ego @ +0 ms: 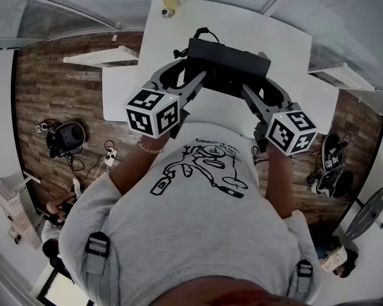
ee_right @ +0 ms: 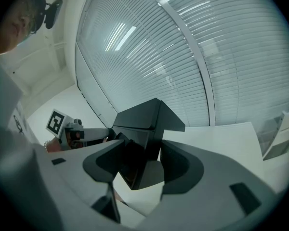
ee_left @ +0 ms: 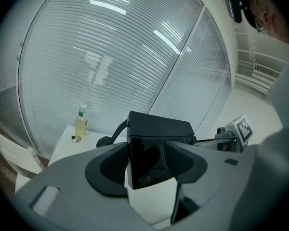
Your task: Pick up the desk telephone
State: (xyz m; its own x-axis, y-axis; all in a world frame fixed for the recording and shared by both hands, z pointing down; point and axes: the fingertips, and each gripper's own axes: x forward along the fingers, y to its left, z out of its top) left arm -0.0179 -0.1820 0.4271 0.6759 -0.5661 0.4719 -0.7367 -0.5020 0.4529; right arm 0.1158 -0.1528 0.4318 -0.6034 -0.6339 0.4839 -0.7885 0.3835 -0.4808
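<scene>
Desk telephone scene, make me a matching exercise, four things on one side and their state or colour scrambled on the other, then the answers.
Things:
1. desk telephone
2. bottle
3. cord
4. table

States:
A. white top
B. upright, yellowish contents
C. coiled, behind the telephone
D. clamped in the fingers of the left gripper and the right gripper

Pairs: 1-D, 2-B, 3-C, 4-A

Office, white desk (ego: pixel 287 50), blinded glass partitions (ee_left: pixel 111 61), wood-look floor (ego: pixel 57 101)
</scene>
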